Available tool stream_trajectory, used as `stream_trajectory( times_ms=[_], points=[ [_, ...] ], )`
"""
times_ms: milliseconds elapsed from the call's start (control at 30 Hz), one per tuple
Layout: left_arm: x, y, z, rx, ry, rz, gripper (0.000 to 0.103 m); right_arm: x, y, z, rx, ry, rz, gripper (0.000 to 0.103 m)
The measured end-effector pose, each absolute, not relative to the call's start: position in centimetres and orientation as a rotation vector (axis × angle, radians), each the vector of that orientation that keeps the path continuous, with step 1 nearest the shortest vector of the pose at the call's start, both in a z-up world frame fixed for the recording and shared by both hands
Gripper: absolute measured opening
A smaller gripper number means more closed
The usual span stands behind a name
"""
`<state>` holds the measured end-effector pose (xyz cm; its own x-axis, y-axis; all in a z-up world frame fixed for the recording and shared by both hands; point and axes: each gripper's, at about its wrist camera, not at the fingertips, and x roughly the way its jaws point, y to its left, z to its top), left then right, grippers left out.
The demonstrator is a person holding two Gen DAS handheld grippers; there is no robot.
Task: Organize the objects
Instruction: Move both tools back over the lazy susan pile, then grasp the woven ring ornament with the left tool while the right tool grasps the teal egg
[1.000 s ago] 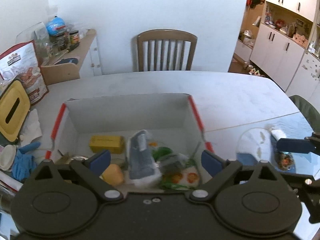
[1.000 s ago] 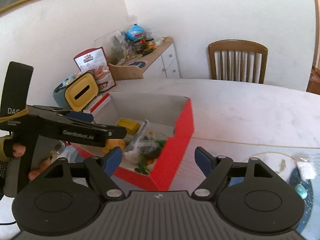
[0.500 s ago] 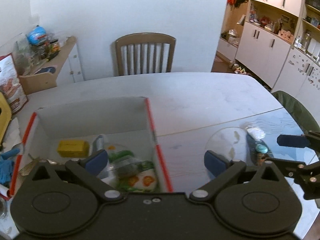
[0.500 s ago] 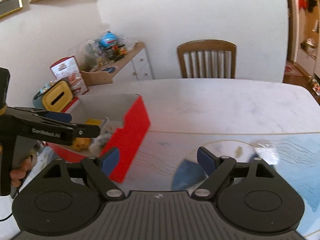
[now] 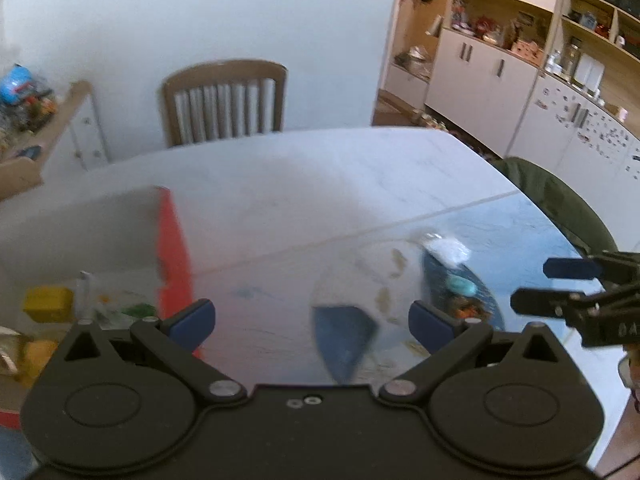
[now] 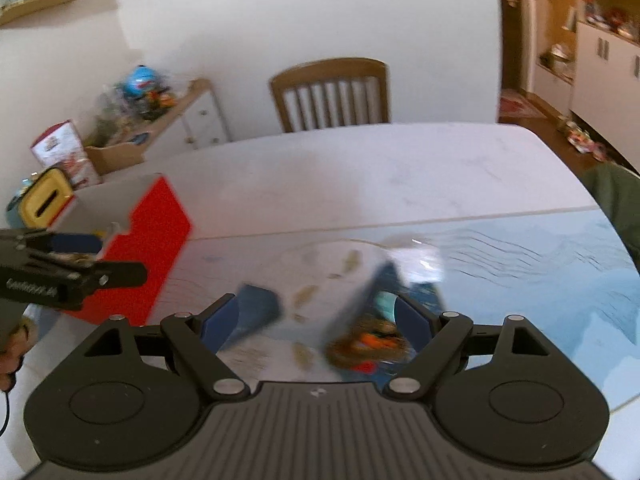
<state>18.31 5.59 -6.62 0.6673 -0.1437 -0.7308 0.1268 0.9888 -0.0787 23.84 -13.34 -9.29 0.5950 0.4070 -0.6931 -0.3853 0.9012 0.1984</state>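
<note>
A red-sided cardboard box (image 5: 173, 248) (image 6: 149, 247) stands on the left of the white table, holding a yellow block (image 5: 48, 304) and crumpled wrappers. To its right lies a blurred clear plastic bag (image 5: 451, 286) (image 6: 366, 334) with blue, teal and orange contents. My left gripper (image 5: 311, 322) hovers open and holds nothing, between the box and the bag; in the right wrist view the left gripper (image 6: 120, 258) is beside the box. My right gripper (image 6: 317, 320) is open low over the bag, its right finger close to the orange part. In the left wrist view the right gripper (image 5: 530, 286) sits just right of the bag.
A wooden chair (image 5: 224, 100) (image 6: 330, 94) stands at the table's far side. A cluttered side shelf (image 6: 160, 120) and a yellow-lidded container (image 6: 44, 200) are at the left. White cabinets (image 5: 500, 72) line the right wall. A green seat back (image 5: 560, 204) borders the table's right edge.
Both views have swung right, away from the box and toward the bag. The right gripper has come down close over the bag. Both stay open.
</note>
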Motion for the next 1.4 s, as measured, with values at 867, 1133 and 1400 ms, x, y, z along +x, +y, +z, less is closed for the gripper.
stream_trajectory(
  times_ms=[867,1133,1400],
  points=[
    [22.4,-7.5,-14.7,0.098,0.897,-0.366,0.102,32.8,-16.3,-15.7,0.004,1.001,0.433,0.085],
    [23.7,-8.9,-16.5,0.131,0.924,-0.403,0.096,33.8,-15.2,-17.2,-0.016,1.032,0.475,0.079],
    [24.1,-9.4,-17.7,0.137,0.945,-0.436,0.077,34.6,-14.1,-18.6,-0.02,1.063,0.511,0.06]
  ],
)
